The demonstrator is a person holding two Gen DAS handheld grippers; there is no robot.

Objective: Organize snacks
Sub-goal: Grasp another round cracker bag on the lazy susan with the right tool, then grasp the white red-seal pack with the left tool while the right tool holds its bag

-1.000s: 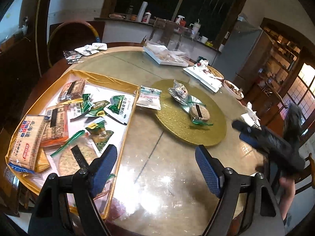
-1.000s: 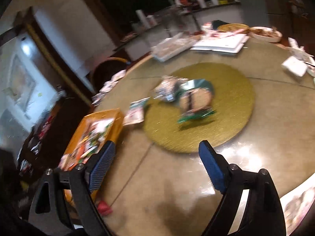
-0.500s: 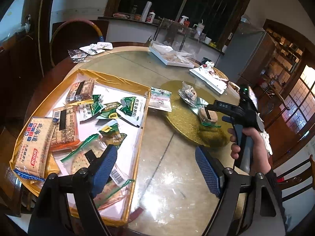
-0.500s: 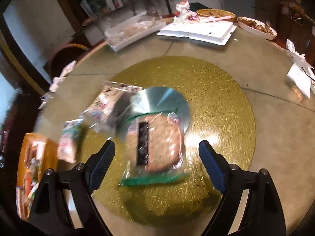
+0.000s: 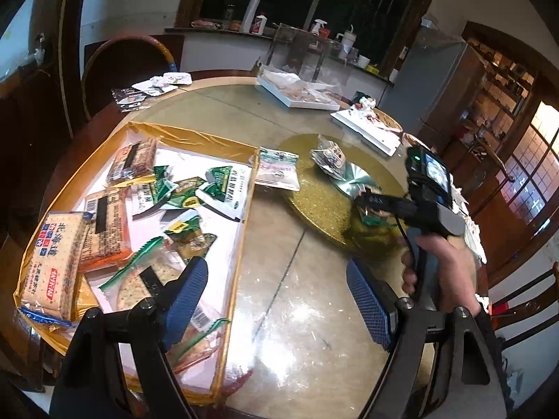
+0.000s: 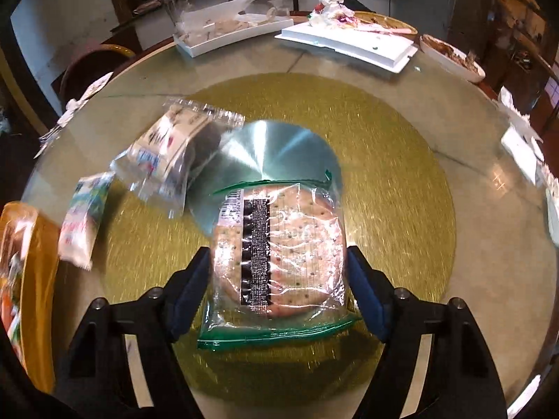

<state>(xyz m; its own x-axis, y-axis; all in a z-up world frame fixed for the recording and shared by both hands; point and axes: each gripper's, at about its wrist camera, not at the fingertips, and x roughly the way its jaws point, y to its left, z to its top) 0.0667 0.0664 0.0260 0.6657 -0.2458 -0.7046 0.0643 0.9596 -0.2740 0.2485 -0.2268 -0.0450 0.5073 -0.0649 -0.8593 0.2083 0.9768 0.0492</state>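
cracker pack (image 6: 279,255) between closing right claw (image 6: 277,286)

Both views are strongly barrel-distorted, with straight edges bowing and black vignette filling the corners. The room is moderately lit from overhead; white glare patches sit on the glossy round glass-topped table (image 5: 279,300), and the windows behind are black. The left-wrist view is fairly sharp. The right-wrist view shows motion blur, worst on the snack packets at its left edge; the glittery gold round turntable (image 6: 401,181) sparkles with streaked highlights, and a soft shadow lies beneath the clear-wrapped cracker packet (image 6: 279,262).
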